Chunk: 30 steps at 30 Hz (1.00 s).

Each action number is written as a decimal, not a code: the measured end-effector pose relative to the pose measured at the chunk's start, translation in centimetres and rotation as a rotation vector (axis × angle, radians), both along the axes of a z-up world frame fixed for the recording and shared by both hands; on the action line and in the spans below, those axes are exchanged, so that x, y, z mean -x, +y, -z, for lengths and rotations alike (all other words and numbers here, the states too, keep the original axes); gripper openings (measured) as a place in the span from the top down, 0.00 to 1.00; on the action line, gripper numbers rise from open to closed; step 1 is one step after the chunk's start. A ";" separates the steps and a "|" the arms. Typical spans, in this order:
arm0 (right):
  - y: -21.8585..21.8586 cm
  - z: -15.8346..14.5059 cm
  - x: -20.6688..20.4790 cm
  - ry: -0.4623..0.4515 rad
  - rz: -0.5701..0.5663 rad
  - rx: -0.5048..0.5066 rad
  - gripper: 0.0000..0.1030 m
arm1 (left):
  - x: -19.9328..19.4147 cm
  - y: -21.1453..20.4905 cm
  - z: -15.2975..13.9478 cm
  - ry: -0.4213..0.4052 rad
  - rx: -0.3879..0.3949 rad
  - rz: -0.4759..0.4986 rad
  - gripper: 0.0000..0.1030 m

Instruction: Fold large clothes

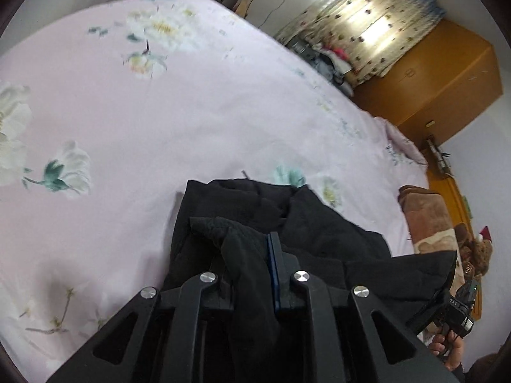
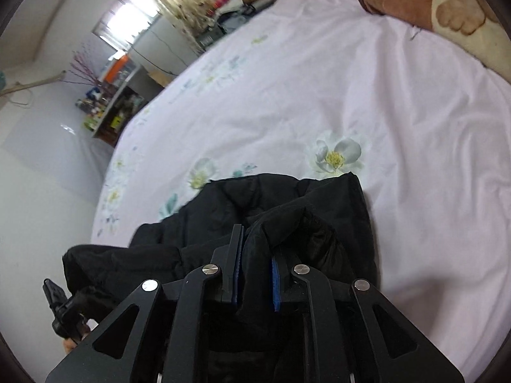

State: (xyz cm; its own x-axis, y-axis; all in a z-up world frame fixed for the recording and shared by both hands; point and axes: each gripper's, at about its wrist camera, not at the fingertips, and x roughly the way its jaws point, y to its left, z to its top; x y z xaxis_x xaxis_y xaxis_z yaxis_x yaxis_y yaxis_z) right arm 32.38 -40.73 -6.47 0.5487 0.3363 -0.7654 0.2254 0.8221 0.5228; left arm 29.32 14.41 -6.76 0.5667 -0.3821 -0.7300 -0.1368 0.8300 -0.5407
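Between the jaws of the left gripper (image 1: 252, 255): a bunched edge of the black quilted padded garment (image 1: 319, 223), clamped tight, fabric filling the gap. Same at the right gripper (image 2: 257, 249): jaws closed on a thick fold of the garment, blue pads (image 2: 274, 274) showing either side of it. The rest of the garment spreads ahead of both sets of jaws onto the pale pink floral bedsheet (image 1: 159, 111), partly lifted, far edge touching the sheet.

Judgement: step in hand is carrying a held edge over for a fold. To do it well, keep both grips level and equally tensioned so the span between them stays straight; lay the far edge down first, then release together.

Left view only: the right gripper off to the right of the jaws with the person's hand (image 1: 447, 348) on it, and an orange-brown wooden wardrobe (image 1: 431, 79). Right view only: a brown plush blanket (image 2: 431, 3) far ahead-right, and a cluttered shelf (image 2: 111, 108) to the left.
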 end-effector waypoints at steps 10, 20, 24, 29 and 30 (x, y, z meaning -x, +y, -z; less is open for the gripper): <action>-1.7 -0.8 0.8 -0.073 0.026 -0.125 0.51 | -0.6 1.3 -1.1 -0.014 0.144 0.035 0.59; -1.1 -5.3 2.0 -0.267 -0.006 -0.010 0.33 | 0.5 4.1 -6.4 -0.223 0.087 -0.057 0.19; -0.5 -2.5 0.6 -0.191 -0.080 0.103 0.33 | -1.9 2.5 -3.4 -0.114 -0.019 0.026 0.18; -1.1 1.2 -2.2 -0.109 -0.149 0.140 0.33 | -5.1 0.0 0.8 -0.017 -0.073 0.133 0.18; -1.3 1.6 -2.7 -0.108 -0.162 0.117 0.33 | -5.3 -0.3 0.9 -0.019 -0.073 0.141 0.18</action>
State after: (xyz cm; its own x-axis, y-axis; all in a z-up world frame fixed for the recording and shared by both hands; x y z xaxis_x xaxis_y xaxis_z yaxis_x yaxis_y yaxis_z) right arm 35.12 -42.07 -8.07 0.5758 0.3390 -0.7440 0.0333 0.8995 0.4356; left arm 34.64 14.09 -7.64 0.5253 -0.4052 -0.7482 -0.0062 0.8775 -0.4795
